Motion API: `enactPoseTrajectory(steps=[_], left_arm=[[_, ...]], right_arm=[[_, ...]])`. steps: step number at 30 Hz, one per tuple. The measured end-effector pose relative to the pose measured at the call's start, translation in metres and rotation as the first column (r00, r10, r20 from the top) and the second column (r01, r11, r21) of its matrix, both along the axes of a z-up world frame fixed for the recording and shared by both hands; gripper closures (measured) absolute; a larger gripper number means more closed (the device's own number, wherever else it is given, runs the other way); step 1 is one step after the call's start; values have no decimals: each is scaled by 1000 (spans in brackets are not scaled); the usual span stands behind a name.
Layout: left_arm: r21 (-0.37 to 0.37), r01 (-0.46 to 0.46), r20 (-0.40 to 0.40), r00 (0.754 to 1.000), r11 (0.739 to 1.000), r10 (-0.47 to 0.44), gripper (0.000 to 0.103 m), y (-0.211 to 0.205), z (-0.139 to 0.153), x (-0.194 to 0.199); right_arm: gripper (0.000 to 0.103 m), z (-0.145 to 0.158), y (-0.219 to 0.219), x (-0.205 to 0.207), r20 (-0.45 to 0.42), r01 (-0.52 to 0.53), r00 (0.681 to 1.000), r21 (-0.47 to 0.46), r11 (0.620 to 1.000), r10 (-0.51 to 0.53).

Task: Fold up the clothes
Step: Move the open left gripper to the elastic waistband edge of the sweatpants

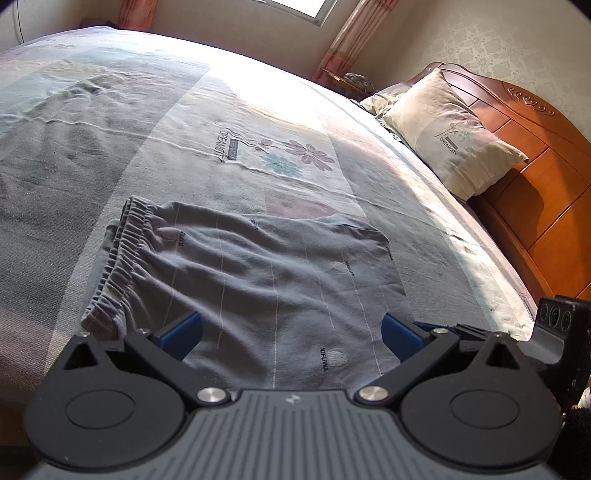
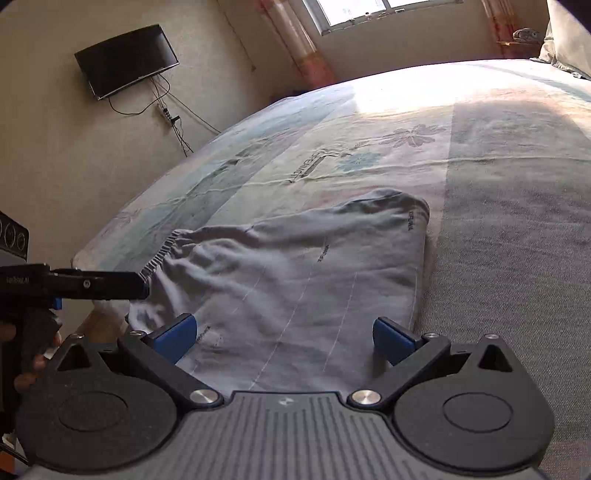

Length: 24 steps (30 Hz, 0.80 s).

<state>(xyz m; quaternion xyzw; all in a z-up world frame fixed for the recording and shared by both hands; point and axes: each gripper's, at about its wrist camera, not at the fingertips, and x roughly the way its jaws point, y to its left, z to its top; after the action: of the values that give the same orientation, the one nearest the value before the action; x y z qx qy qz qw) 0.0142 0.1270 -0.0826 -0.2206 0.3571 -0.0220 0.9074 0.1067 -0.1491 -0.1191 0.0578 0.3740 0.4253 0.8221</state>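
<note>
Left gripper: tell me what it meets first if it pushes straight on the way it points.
Probably the grey shorts lying flat on the bed sheet. The left gripper stands open just over their near edge; its exact height above them is unclear.

Daylight from the window [image 2: 354, 13] blows out the bed [image 1: 280, 85] just below it. Nearer bedding lies dimmer. Fisheye edges bend and darken.

pillow [image 1: 448, 138], wooden headboard [image 1: 535, 155], wall television [image 2: 127, 61]

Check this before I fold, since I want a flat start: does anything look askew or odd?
Nothing is damaged or spilled. The grey shorts lie rumpled on the bed, with wrinkles near the elastic waistband. Both the left hand-held gripper and right hand-held gripper are open.
</note>
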Motion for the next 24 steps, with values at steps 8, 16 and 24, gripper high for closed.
enactPoseTrajectory(steps=[8,16,24], left_arm=[[-46,-136,-21,991,990,135,1,32,-6,-13],[-51,-172,-57,984,984,169,1,36,-14,-5],[-39,-105,21,994,994,106,1,41,16,-8]], right_arm=[[0,-5,-3,-32,81,30,996,-55,998,-25],[0,-8,0,-38,110,66,992,-63,996,-59],[0,-9,0,-40,123,72,990,-61,996,-64]])
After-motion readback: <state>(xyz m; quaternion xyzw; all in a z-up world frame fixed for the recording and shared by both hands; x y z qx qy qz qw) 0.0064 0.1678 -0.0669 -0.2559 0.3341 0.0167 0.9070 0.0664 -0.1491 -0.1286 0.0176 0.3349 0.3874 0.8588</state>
